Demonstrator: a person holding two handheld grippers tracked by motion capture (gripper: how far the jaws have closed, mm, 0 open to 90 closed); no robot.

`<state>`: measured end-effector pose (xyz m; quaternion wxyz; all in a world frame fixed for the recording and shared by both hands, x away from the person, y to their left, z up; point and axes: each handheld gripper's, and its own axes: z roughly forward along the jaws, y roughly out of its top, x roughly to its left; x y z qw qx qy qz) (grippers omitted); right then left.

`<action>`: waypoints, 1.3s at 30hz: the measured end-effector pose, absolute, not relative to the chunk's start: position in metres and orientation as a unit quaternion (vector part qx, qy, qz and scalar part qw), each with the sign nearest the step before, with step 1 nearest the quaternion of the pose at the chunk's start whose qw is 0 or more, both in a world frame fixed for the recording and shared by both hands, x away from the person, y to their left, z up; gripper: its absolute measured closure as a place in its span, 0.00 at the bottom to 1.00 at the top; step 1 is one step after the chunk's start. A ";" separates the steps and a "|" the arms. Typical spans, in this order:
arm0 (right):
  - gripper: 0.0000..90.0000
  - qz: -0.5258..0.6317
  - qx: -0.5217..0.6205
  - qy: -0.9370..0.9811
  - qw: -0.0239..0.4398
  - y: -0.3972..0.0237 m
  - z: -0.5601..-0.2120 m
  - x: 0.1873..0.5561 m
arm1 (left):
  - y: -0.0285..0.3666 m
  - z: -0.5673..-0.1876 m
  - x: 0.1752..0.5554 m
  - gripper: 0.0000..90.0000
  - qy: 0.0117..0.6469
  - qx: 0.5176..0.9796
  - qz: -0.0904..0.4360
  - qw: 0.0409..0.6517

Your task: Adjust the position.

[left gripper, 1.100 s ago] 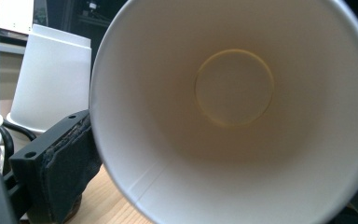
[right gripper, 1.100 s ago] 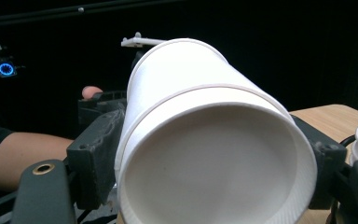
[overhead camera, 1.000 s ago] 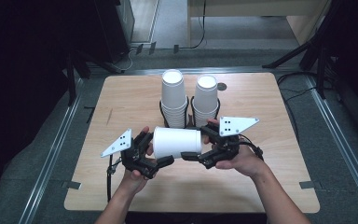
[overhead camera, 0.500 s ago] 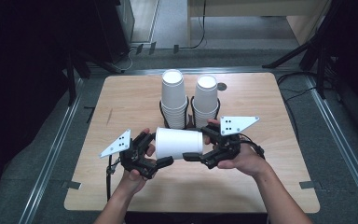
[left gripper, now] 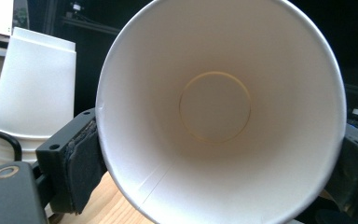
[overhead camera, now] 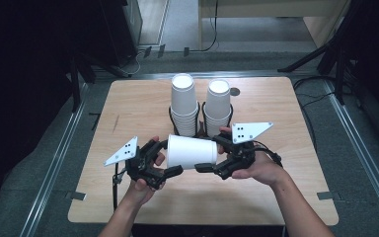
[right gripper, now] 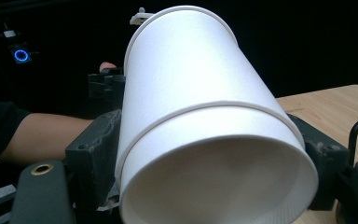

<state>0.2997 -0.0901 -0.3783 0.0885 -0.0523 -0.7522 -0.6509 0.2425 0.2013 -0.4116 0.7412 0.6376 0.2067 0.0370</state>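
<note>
Nearest the person, over the front half of the desk, a white paper cup lies on its side in the air, held between both tools.

Left hand-held gripper: jaws have just been closing and now sit against the cup's wide rim end, one pad on each side of the mouth. From the left gripper view the paper cup faces mouth-on; the inside is bare white, nothing in it, round base visible at the bottom, a seam running down the lower wall.

Right hand-held gripper: jaws set at a middling width, clamped on the narrower end of the cup. In the right gripper view a second rolled rim shows partway along the white wall, so this looks like two cups nested, one slid into the other; cannot tell for certain.

Farther back, near the desk's middle, two stacks of white cups stand upright, mouths up: left stack and right stack, each seated in a black wire holder. The stacks stand just beside each other, close behind the held cup.
</note>
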 end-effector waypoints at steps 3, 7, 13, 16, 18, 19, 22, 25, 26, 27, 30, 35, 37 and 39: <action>0.25 -0.647 -0.048 -0.756 0.089 -0.091 -0.377 0.299 | 0.200 -0.410 0.242 0.07 0.209 0.640 0.032 0.739; 0.25 -0.638 -0.042 -0.764 0.084 -0.090 -0.377 0.299 | 0.198 -0.409 0.242 0.01 0.207 0.654 0.032 0.727; 0.25 -0.628 -0.037 -0.773 0.078 -0.089 -0.375 0.298 | 0.198 -0.408 0.243 0.00 0.205 0.659 0.031 0.723; 0.25 -0.621 -0.032 -0.780 0.073 -0.089 -0.375 0.297 | 0.199 -0.407 0.243 0.00 0.205 0.653 0.029 0.729; 0.25 -0.616 -0.031 -0.784 0.071 -0.088 -0.375 0.297 | 0.200 -0.406 0.243 0.00 0.208 0.651 0.029 0.730; 0.25 -0.616 -0.030 -0.784 0.071 -0.088 -0.376 0.297 | 0.200 -0.406 0.243 0.00 0.208 0.651 0.028 0.729; 0.25 -0.613 -0.029 -0.786 0.069 -0.088 -0.376 0.297 | 0.199 -0.407 0.243 0.00 0.207 0.660 0.031 0.722; 0.25 -0.610 -0.027 -0.789 0.068 -0.087 -0.377 0.296 | 0.199 -0.408 0.243 0.05 0.210 0.660 0.035 0.721; 0.25 -0.610 -0.027 -0.789 0.069 -0.087 -0.377 0.296 | 0.200 -0.408 0.243 0.05 0.208 0.660 0.034 0.721; 0.25 -0.610 -0.027 -0.789 0.069 -0.087 -0.377 0.297 | 0.200 -0.408 0.243 0.05 0.208 0.661 0.034 0.720; 0.25 -0.607 -0.026 -0.791 0.070 -0.087 -0.377 0.297 | 0.200 -0.408 0.243 0.06 0.208 0.661 0.035 0.720; 0.24 -0.604 -0.026 -0.793 0.076 -0.087 -0.377 0.297 | 0.201 -0.408 0.242 0.07 0.203 0.661 0.033 0.722; 0.24 -0.604 -0.027 -0.793 0.077 -0.087 -0.377 0.297 | 0.201 -0.408 0.242 0.07 0.202 0.660 0.032 0.723; 0.24 -0.603 -0.027 -0.793 0.078 -0.087 -0.377 0.296 | 0.201 -0.408 0.242 0.07 0.201 0.660 0.032 0.723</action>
